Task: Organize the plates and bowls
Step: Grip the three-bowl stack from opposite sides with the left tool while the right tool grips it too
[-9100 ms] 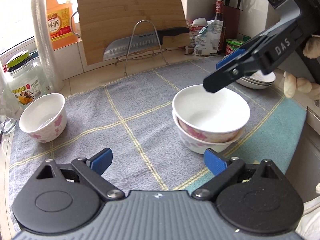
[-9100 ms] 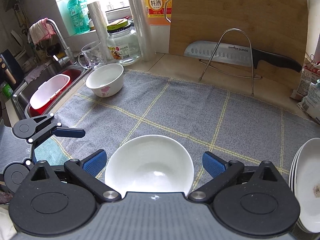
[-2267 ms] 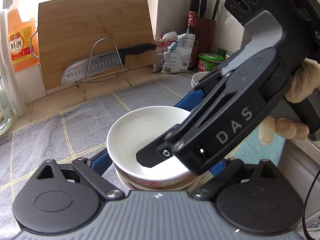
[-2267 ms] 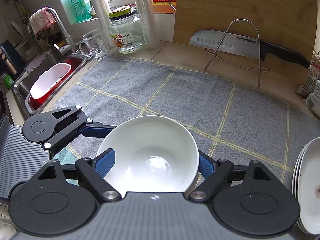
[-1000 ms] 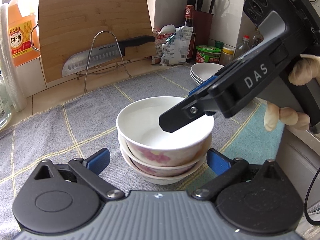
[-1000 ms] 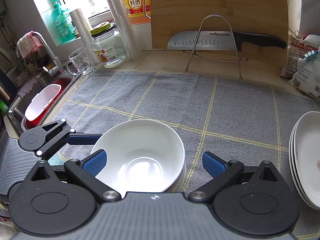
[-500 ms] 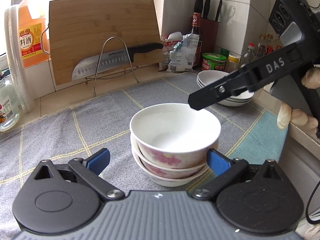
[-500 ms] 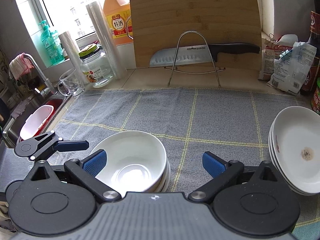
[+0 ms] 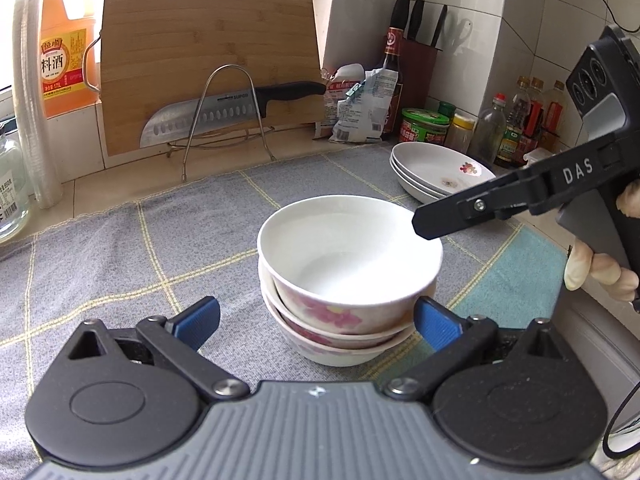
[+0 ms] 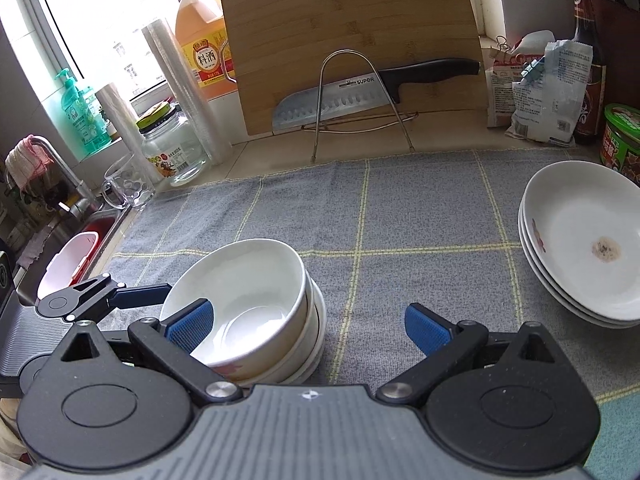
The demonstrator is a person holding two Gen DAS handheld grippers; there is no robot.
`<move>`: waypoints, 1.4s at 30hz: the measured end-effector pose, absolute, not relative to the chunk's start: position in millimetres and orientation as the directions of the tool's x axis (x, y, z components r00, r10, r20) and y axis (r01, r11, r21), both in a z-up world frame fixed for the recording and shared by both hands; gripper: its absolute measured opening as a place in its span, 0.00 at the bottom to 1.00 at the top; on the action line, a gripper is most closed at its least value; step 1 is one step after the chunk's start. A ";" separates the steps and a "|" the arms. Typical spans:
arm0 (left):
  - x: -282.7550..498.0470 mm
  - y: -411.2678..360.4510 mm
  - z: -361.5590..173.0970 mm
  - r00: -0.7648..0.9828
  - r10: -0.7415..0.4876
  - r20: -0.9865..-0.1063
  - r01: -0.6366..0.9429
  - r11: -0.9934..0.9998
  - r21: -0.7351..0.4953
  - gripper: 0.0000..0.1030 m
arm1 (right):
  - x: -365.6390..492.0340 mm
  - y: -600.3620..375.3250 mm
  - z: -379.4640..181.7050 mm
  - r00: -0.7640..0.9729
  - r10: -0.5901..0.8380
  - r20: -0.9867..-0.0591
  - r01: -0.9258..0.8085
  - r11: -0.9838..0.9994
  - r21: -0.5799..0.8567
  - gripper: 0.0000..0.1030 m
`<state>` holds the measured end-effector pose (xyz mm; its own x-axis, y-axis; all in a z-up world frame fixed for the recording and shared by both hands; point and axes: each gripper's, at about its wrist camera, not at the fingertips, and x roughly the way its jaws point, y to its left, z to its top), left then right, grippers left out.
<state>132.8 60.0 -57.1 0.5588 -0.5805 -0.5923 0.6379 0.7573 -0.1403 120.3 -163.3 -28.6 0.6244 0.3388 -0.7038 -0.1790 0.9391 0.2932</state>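
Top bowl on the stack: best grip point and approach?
Grip the rim of the top bowl: its flared lip stands clear above the bowls nested beneath, while the lower wall is buried. Probably come from above with the open left hand-held gripper, one finger inside, one outside, on the near side, away from the plate stack.

daylight from a window [image 10: 100,32] falls on white tiled walls [image 9: 520,20] and a counter [image 9: 100,196].

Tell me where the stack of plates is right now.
The stack of plates sits on the grey towel at the right side of the right wrist view, right of the stacked bowls.
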 end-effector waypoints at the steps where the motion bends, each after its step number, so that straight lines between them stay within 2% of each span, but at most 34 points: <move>1: 131.3 60.5 -56.4 0.560 -0.575 -0.596 0.643 0.756 -0.125 0.99 | 118.8 -163.3 -29.2 0.623 0.336 -0.707 -0.186 0.941 0.284 1.00; 4: 123.5 65.5 -55.2 0.564 -0.582 -0.586 0.678 0.731 -0.073 0.99 | 112.5 -163.6 -28.7 0.618 0.351 -0.704 -0.230 0.936 0.265 1.00; 7: 124.8 67.4 -63.4 0.539 -0.572 -0.618 0.703 0.710 -0.043 0.99 | 106.1 -161.0 -29.9 0.599 0.358 -0.717 -0.280 0.932 0.231 1.00; 11: 131.9 64.6 -80.5 0.494 -0.549 -0.674 0.722 0.691 -0.033 0.99 | 101.1 -151.8 -42.6 0.542 0.343 -0.767 -0.352 0.922 0.163 1.00; 15: 137.5 53.7 -92.2 0.460 -0.539 -0.705 0.739 0.673 -0.033 0.99 | 103.2 -141.1 -71.3 0.482 0.268 -0.834 -0.409 0.911 0.056 1.00; 21: 142.1 34.1 -102.9 0.436 -0.496 -0.751 0.738 0.675 -0.018 0.99 | 114.9 -135.2 -100.1 0.407 0.254 -0.877 -0.527 0.850 0.001 1.00; 28: 144.7 28.5 -103.1 0.452 -0.463 -0.762 0.706 0.708 -0.011 1.00 | 122.4 -142.4 -101.6 0.405 0.322 -0.855 -0.646 0.763 -0.018 1.00; 36: 143.3 26.3 -103.1 0.464 -0.442 -0.767 0.682 0.731 -0.009 1.00 | 117.3 -156.4 -103.6 0.424 0.390 -0.817 -0.692 0.722 -0.015 1.00; 42: 138.7 32.6 -99.3 0.456 -0.528 -0.716 0.773 0.634 0.025 0.99 | 126.0 -152.0 -94.7 0.412 0.449 -0.793 -0.742 0.671 -0.006 1.00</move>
